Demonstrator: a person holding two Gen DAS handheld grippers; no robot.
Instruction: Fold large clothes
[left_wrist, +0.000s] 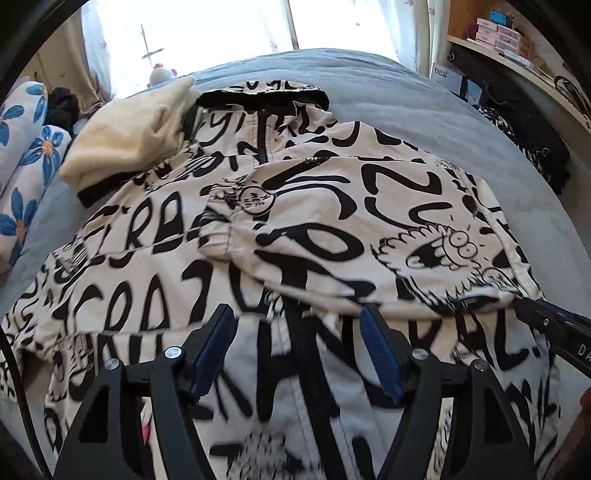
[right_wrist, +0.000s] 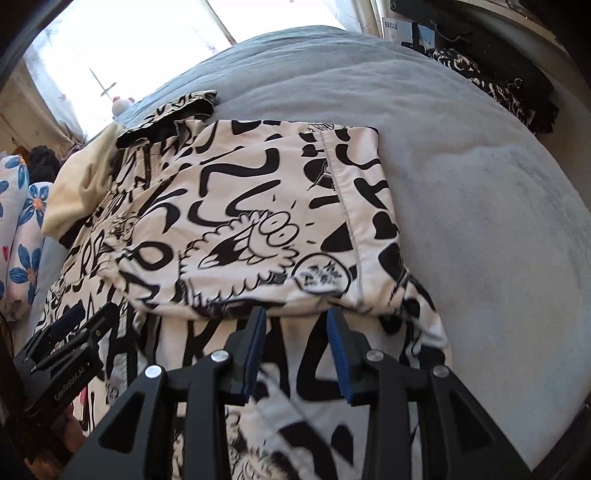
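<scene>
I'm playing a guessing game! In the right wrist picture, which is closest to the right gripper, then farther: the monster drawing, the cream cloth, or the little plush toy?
From the right gripper:
1. Monster drawing, just ahead on the jacket.
2. Cream cloth, far left.
3. Plush toy, by the window.

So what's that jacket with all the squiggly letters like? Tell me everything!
The jacket is white, thin cloth covered in black cartoon letters and a googly-eyed shaggy monster. It has a black zip up the front and a hood at the far end. It lies front up on the grey bed, one sleeve folded across its chest. A cream cloth rests on its far left corner. Neither gripper pinches it.
</scene>
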